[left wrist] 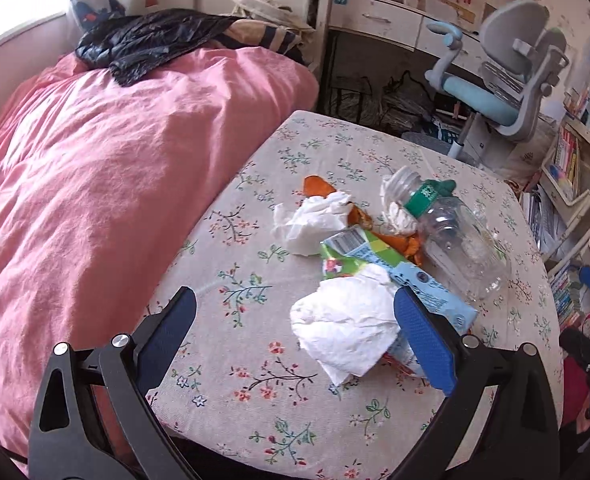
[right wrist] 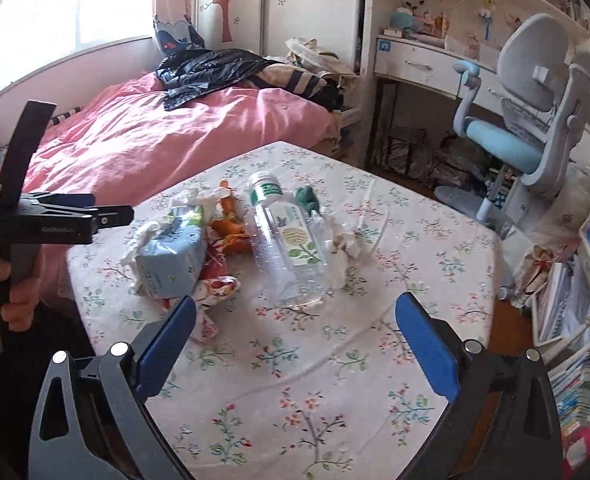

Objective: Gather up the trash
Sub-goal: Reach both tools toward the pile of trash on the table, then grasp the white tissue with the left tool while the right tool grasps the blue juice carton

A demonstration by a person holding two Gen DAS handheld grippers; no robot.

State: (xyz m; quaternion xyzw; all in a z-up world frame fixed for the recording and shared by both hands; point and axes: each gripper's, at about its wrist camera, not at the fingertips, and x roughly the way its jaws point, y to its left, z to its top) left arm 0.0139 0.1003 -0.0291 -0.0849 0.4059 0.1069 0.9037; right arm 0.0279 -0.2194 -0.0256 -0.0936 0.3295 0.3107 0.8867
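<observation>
Trash lies in a heap on a floral-cloth table [left wrist: 255,360]: a crumpled white tissue [left wrist: 347,324], a second tissue [left wrist: 315,220], a blue and green carton [left wrist: 399,272], orange peel [left wrist: 319,186] and a clear plastic bottle [left wrist: 455,236] on its side. My left gripper [left wrist: 295,308] is open, its right pad against the near tissue. My right gripper [right wrist: 295,312] is open and empty above the table [right wrist: 315,380], just short of the bottle [right wrist: 291,244], carton [right wrist: 171,260], peel [right wrist: 227,232] and a red wrapper [right wrist: 215,284].
A bed with a pink duvet [left wrist: 95,200] and a black bag [left wrist: 151,40] lies left of the table. A grey and blue desk chair [right wrist: 527,120] and desk [right wrist: 415,64] stand behind. Bookshelves [right wrist: 575,320] are at the right. The left gripper's body shows in the right wrist view [right wrist: 47,220].
</observation>
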